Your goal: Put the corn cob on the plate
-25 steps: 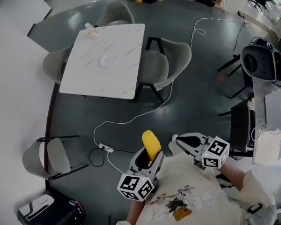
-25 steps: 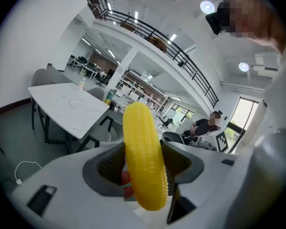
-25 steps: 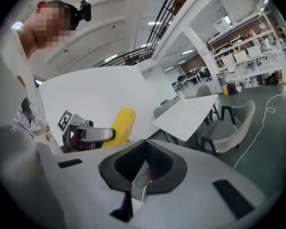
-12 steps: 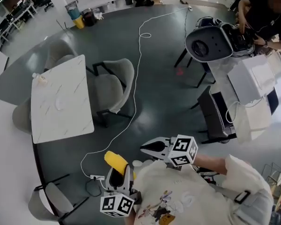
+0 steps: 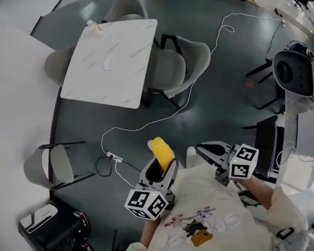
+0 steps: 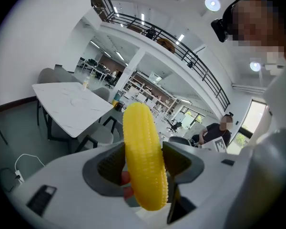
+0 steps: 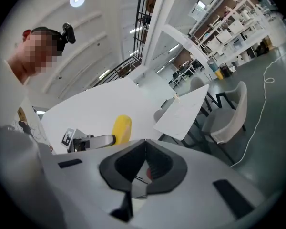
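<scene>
A yellow corn cob [image 5: 161, 151] stands upright between the jaws of my left gripper [image 5: 159, 167], held low in front of the person's body, above the dark floor. In the left gripper view the corn cob [image 6: 144, 161] fills the gap and both pads press on it. A pale round plate [image 5: 111, 63] lies on the white marble table [image 5: 131, 82], far from both grippers. My right gripper [image 5: 201, 151] hangs to the right of the corn with its jaws shut and nothing in them. The right gripper view shows the corn cob [image 7: 121, 129] at its left.
Grey chairs [image 5: 172, 69] ring the table, and another chair [image 5: 49, 166] stands at the lower left. A white cable [image 5: 146, 124] snakes over the floor to a power strip [image 5: 113, 157]. A small bottle [image 5: 94, 28] sits on the table's far corner. A desk with boxes [image 5: 301, 135] stands at the right.
The head view swung right half a second ago and has swung back, so the table sits upper left again. The corn stays gripped in the left gripper. The right gripper remains shut.
</scene>
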`<action>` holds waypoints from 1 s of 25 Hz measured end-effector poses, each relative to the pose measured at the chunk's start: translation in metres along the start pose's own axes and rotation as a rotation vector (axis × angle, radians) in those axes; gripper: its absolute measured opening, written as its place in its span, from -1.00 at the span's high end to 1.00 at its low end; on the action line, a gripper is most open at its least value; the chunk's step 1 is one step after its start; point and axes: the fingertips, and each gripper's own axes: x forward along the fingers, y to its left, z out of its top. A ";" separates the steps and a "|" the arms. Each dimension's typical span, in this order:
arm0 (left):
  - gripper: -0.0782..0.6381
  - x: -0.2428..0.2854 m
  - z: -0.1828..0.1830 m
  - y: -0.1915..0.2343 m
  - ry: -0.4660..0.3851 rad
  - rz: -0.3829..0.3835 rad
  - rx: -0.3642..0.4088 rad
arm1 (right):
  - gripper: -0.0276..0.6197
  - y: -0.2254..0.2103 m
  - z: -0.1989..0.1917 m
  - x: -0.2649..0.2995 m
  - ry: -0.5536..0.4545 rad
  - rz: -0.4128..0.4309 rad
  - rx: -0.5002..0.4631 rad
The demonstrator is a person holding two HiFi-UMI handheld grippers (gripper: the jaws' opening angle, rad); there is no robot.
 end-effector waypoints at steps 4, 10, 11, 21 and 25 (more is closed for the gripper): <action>0.09 0.002 0.011 0.026 0.003 0.004 0.000 | 0.90 -0.006 -0.001 0.026 0.029 -0.025 0.021; 0.09 0.000 0.046 0.093 0.011 0.009 -0.028 | 0.90 -0.003 0.010 0.106 0.084 -0.037 0.040; 0.09 -0.001 0.053 0.104 0.011 0.003 -0.033 | 0.90 -0.001 0.014 0.120 0.088 -0.040 0.035; 0.09 -0.020 0.155 0.224 0.005 -0.032 0.015 | 0.90 0.029 0.066 0.252 0.029 -0.087 -0.020; 0.09 -0.013 0.179 0.255 0.018 -0.050 0.037 | 0.90 0.028 0.072 0.276 0.011 -0.125 -0.035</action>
